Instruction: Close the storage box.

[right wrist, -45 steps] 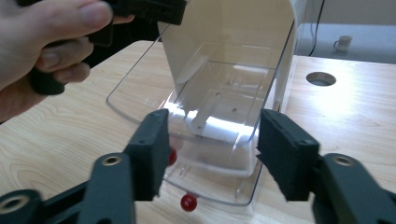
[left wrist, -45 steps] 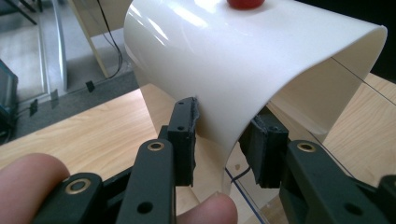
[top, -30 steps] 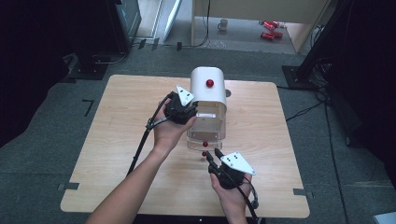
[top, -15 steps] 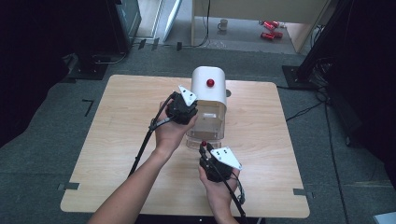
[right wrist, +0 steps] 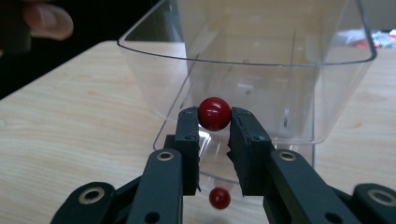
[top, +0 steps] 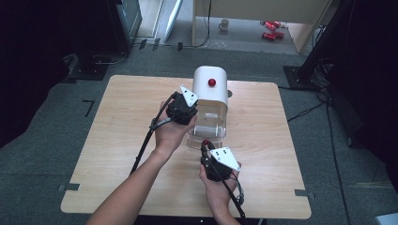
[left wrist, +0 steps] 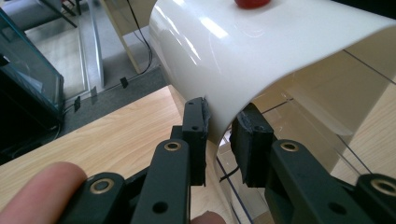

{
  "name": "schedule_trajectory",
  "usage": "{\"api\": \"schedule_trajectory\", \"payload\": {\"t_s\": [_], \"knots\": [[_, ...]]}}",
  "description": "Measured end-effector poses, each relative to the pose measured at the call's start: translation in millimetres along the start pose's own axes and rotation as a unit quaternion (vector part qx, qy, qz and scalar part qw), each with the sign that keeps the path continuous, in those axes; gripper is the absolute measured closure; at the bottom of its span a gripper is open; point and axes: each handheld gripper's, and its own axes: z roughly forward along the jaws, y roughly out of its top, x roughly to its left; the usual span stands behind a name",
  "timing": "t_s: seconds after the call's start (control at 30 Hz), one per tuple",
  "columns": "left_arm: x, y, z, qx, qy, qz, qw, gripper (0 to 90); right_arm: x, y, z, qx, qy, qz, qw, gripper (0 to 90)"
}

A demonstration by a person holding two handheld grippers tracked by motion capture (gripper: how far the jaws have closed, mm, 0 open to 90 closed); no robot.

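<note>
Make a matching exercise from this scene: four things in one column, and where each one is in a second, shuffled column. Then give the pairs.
Things
1. red ball
2. second red ball
3. white cover
4. clear container

Places
A. lying on the wooden table below the right gripper's jaws
B. its edge between the left gripper's pads
C. pinched between the right gripper's pads
D. open towards the right gripper, just beyond its jaws

Pairs: 1-C, 2-A, 3-B, 4-D
</note>
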Motion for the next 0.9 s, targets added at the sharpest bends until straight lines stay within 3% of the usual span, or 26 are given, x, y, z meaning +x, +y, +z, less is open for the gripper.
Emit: {"api": "schedule_trajectory", "payload": {"t_s": [0.2, 0.37, 0.47, 0.57, 0.67, 0.83, 0.9], "knots": [[-2.0, 0.6, 0.8, 0.000, 0.009, 0.011, 0.9999, 77.5, -0.7, 12.7, -1.6, -0.017, -0.001, -0.004, 0.9999, 75.0], [-3.2, 2.6, 2.8, 0.006, 0.026, 0.043, 0.9987, 79.2, -0.1, 18.4, 1.4, -0.020, -0.002, -0.012, 0.9997, 75.0], [-7.6, 2.8, 3.2, -0.004, 0.039, 0.056, 0.9977, 79.6, -0.3, 18.4, 2.7, -0.019, -0.002, -0.012, 0.9997, 75.0], [-10.2, 4.1, 0.6, -0.025, 0.035, 0.065, 0.9970, 74.0, 0.0, 18.0, 2.8, -0.018, -0.002, -0.015, 0.9997, 75.0], [-13.0, 5.1, 2.7, -0.032, 0.040, 0.090, 0.9946, 71.4, -0.4, 18.0, 2.8, -0.017, -0.001, -0.014, 0.9998, 75.0], [-12.8, 3.8, 15.2, -0.033, 0.070, 0.125, 0.9891, 69.3, -1.4, 18.0, 2.7, -0.014, 0.002, -0.016, 0.9998, 75.0], [-13.5, 3.3, 18.0, -0.034, 0.069, 0.125, 0.9891, 72.2, -1.9, 18.0, 3.0, -0.015, 0.003, -0.014, 0.9998, 75.0]]}}
